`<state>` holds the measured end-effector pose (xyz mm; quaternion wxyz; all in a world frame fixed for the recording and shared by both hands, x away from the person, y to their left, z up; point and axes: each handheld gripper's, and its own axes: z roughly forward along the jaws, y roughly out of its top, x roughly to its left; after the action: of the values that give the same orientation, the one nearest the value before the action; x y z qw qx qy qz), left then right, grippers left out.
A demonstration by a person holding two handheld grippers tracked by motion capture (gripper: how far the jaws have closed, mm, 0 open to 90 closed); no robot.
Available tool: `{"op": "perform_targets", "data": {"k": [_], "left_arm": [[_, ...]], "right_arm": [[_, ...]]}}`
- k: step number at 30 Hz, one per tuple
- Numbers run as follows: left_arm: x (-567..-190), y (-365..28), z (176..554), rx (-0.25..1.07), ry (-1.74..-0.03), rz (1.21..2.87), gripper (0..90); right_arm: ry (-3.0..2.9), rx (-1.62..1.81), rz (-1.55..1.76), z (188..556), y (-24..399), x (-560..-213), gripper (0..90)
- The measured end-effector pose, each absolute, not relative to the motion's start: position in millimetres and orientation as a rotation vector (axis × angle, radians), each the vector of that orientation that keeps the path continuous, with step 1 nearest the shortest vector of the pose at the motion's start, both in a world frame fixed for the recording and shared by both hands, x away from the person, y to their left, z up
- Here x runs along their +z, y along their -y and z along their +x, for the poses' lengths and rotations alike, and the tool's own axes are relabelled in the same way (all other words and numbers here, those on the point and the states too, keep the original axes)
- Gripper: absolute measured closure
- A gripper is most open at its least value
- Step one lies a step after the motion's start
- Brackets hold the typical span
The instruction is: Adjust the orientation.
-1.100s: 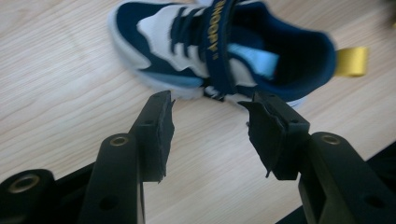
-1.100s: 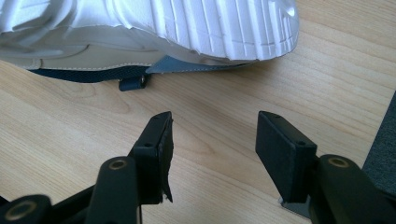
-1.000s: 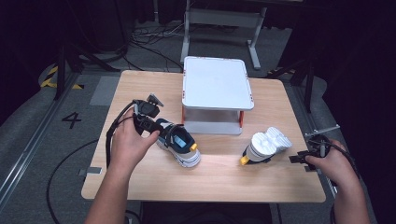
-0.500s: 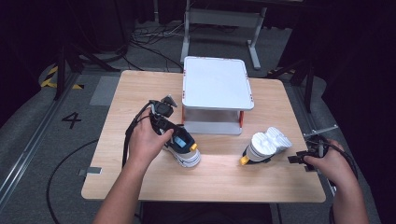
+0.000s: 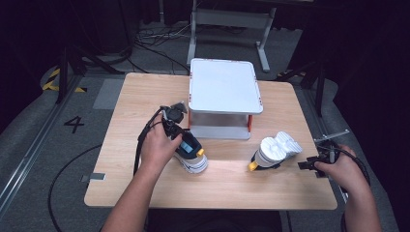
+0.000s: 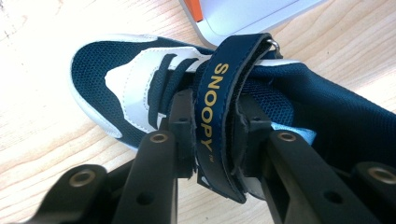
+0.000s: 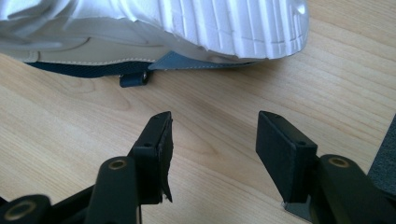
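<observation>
Wooden table on a dark floor with cables; white two-tier stand at its far middle. Navy shoe lies just in front of the stand's left leg; second shoe lies on its side to the right, white sole up. Since a second ago, left hand has moved rightward and down onto the navy shoe. Left gripper has just been closing, and its jaws now clamp the "SNOOPY" strap across the laces. Judgement: strap secured, so pulling it or lifting the shoe can follow. Right gripper rests near the second shoe, jaws apart, nothing between them.
</observation>
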<state>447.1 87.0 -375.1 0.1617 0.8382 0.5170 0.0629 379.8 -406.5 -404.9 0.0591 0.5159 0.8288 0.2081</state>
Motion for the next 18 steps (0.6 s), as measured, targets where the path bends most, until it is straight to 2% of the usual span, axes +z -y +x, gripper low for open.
{"op": "perform_targets", "data": {"k": [10,13,14,16,18], "left_arm": [[-346,-93,431,0.217,-1.398,2.383,74.6],[-337,-92,424,0.221,-1.318,2.4,74.5],[-330,-89,419,0.23,-1.213,2.437,74.5],[-327,-88,417,0.234,-1.174,2.452,74.5],[-321,-81,411,0.234,-1.044,2.506,74.6]], "right_arm": [[-2.505,0.64,1.567,378,408,-404,47.0],[-2.502,0.638,1.574,378,409,-404,47.1],[-2.502,0.635,1.574,377,410,-405,47.0],[-2.5,0.635,1.575,377,410,-405,47.0],[-2.498,0.634,1.573,376,411,-406,46.8]]}}
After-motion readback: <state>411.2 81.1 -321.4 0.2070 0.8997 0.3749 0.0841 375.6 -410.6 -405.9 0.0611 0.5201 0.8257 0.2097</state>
